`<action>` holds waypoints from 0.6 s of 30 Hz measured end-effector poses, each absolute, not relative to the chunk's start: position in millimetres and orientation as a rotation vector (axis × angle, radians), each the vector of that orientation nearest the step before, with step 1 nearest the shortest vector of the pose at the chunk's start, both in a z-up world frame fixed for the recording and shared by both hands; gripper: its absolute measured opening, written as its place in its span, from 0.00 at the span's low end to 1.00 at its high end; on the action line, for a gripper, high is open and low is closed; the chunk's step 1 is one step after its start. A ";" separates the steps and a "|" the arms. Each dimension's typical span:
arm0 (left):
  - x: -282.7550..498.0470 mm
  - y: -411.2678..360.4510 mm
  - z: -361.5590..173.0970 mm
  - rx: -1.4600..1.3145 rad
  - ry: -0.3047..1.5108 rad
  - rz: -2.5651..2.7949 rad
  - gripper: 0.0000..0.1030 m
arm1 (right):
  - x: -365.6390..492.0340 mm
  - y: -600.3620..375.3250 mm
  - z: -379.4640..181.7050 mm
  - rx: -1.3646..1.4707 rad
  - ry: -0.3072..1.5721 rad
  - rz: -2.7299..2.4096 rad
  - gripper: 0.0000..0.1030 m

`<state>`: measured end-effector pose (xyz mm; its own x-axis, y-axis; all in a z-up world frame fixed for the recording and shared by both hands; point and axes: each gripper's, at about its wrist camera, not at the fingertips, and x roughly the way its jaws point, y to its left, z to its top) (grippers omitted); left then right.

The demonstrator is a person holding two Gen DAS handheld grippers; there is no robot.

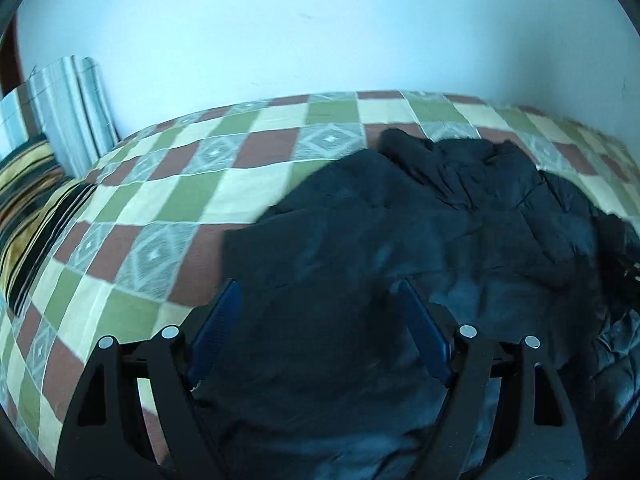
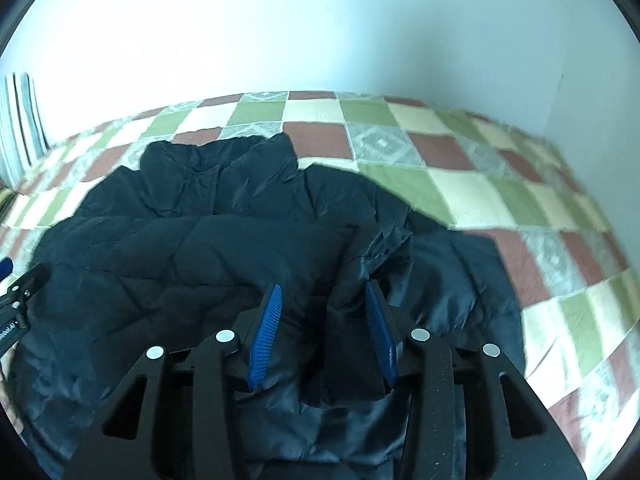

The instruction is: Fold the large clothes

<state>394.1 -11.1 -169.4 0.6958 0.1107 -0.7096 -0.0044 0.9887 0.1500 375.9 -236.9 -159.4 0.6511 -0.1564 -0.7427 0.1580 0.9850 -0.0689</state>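
A large dark navy quilted jacket [image 1: 420, 216] lies bunched on a checkered bedspread [image 1: 168, 184]. My left gripper [image 1: 318, 292] is open, its blue pads spread wide just over the jacket's near left part. In the right wrist view the jacket [image 2: 192, 248] fills the left and middle. My right gripper [image 2: 323, 292] is open, with a raised fold of the jacket [image 2: 360, 280] standing between its pads. I cannot tell whether the pads touch it. The left gripper shows at the far left edge of the right wrist view [image 2: 20, 288].
The bedspread [image 2: 500, 200] has green, cream, brown and grey squares. A pale wall [image 1: 320, 32] runs behind the bed. A striped folded cloth [image 1: 72, 112] leans at the far left, above a yellow and black striped pillow [image 1: 28, 200]. A wall corner [image 2: 556, 92] bounds the right.
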 end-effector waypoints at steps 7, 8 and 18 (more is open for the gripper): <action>386.8 -18.3 -170.9 0.156 0.797 0.046 0.78 | 365.0 -280.3 -180.3 0.028 0.985 -0.286 0.42; 385.3 -13.9 -168.7 0.149 0.790 0.053 0.78 | 359.5 -289.7 -180.1 0.074 0.988 -0.291 0.45; 400.5 1.0 -167.1 0.127 0.786 0.101 0.78 | 363.2 -259.1 -129.5 0.087 0.778 -0.237 0.45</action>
<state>400.5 1.0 -167.1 0.7028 0.1377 -0.6979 -0.0435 0.9876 0.1510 363.2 -259.1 -129.5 0.6872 -0.1800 -0.7038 0.2437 0.9698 -0.0100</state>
